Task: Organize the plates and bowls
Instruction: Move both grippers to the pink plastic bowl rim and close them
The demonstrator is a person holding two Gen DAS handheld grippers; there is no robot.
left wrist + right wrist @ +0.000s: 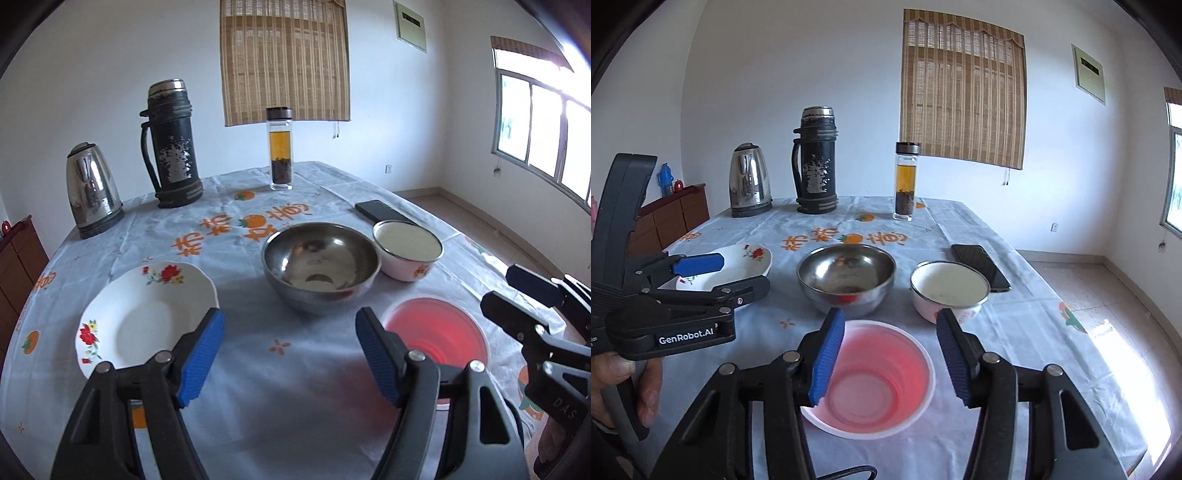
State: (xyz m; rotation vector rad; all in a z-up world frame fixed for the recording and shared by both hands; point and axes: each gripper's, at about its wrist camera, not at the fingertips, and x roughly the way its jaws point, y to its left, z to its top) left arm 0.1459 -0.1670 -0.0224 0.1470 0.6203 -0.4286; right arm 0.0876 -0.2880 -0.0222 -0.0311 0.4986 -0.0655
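Four dishes sat on the persimmon-print tablecloth (229, 387): a steel bowl (320, 266) centrally, a floral plate (147, 314) left of it, an enamel bowl (406, 251) right, a pink plastic bowl (875, 376) nearest. Both the left gripper (290, 354) and right gripper (890, 358) gaped empty. White walls and a bamboo blind (284, 59) stood behind.

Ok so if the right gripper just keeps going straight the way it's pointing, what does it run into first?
Most likely the pink plastic bowl: the right gripper points down at it with open, empty jaws straddling its rim. Depth is unclear, but the steel bowl lies beyond.
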